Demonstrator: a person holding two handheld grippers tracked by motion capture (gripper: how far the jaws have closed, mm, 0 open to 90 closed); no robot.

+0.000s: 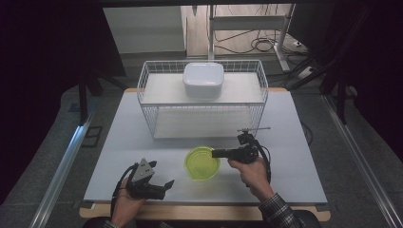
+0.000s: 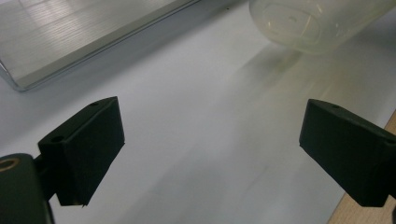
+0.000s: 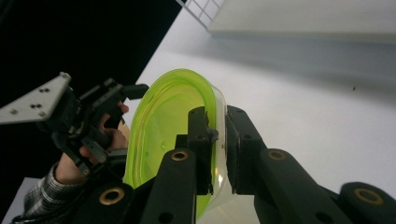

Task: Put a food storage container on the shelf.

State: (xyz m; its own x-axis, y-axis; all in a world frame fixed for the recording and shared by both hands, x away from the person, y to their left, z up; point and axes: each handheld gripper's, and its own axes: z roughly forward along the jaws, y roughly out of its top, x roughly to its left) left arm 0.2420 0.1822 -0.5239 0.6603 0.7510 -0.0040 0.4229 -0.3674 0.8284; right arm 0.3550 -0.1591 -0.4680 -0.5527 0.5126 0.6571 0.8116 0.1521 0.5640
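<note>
Up close, right tool [image 3: 218,140] pinches green bowl's [image 3: 163,116] rim

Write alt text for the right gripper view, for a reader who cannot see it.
The right hand-held gripper is shut on the rim of a round, translucent yellow-green plastic bowl, one jaw inside and one outside. Beyond the bowl, the left hand-held gripper is held in a hand above the white tabletop; a white wire basket shows at the top.
</note>
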